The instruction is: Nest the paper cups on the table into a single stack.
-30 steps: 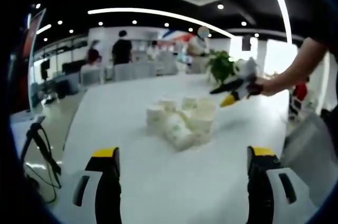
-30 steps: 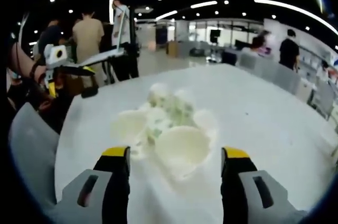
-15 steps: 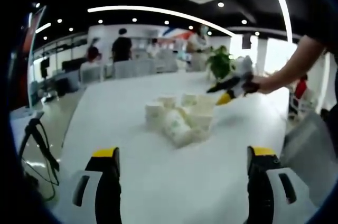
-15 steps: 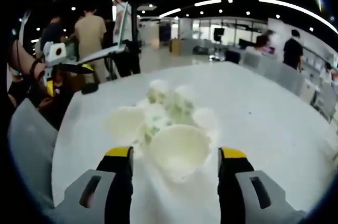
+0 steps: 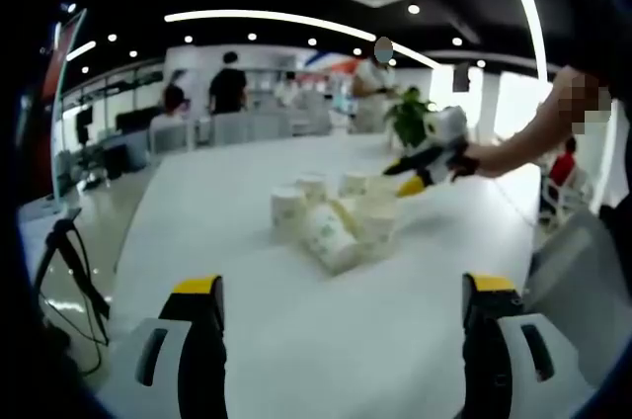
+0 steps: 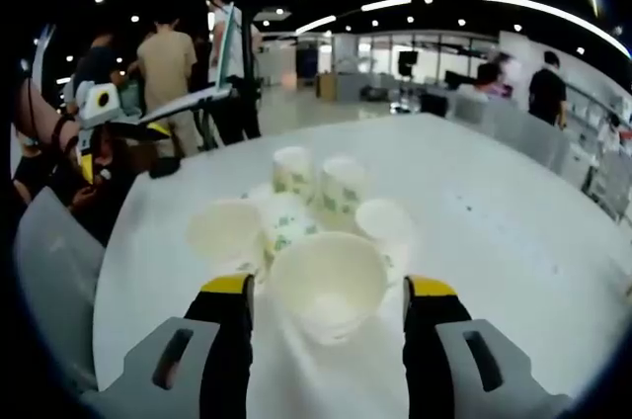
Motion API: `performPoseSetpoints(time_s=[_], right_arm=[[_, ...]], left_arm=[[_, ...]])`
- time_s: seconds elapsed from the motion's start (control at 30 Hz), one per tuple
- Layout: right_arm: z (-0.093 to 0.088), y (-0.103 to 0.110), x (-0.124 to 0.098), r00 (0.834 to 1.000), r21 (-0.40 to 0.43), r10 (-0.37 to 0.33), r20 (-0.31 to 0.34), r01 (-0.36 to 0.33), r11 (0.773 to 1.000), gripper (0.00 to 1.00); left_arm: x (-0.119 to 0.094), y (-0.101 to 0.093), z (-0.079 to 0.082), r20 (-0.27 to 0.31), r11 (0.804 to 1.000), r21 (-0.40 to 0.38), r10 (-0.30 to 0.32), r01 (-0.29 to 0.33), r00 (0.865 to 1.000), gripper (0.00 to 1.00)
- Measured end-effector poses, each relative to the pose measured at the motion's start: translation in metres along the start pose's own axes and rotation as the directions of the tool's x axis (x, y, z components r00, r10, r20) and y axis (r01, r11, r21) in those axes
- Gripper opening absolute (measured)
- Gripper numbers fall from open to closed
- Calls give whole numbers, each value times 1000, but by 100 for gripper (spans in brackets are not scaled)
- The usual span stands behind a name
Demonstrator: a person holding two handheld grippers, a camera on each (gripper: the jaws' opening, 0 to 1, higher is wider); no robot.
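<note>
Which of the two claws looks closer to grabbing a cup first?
The right claw, probably. Its open jaws already straddle the nearest paper cup, whose mouth faces it. The left claw is open too, but bare white table separates it from the cluster of cups.

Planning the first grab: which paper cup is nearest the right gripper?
The cup lying on its side, its open mouth facing the camera between the right gripper jaws. The other cups sit behind it.

White paper cups (image 6: 316, 216) with green print, clustered mid-counter (image 6: 494, 231); some upright, some tipped (nearest mouth-on).
</note>
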State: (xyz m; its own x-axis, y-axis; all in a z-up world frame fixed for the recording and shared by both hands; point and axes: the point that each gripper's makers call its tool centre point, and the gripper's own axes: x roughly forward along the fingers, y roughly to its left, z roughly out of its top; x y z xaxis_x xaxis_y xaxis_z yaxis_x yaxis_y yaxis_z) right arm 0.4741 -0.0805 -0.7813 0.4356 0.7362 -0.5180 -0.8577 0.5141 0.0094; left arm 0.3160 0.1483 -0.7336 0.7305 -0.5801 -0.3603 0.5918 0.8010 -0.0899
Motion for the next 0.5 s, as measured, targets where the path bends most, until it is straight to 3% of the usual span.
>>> performPoseSetpoints(time_s=[0.23, 0.5], right_arm=[[-2, -4, -2, 999, 26, -38, 36, 37, 999, 53], [-5, -2, 3, 999, 32, -27, 37, 26, 999, 51]], left_arm=[[-1, -2, -3, -9, 1000, 1, -6, 6, 1000, 100], [1, -5, -7, -20, 1000, -1, -12, 12, 1000, 100]])
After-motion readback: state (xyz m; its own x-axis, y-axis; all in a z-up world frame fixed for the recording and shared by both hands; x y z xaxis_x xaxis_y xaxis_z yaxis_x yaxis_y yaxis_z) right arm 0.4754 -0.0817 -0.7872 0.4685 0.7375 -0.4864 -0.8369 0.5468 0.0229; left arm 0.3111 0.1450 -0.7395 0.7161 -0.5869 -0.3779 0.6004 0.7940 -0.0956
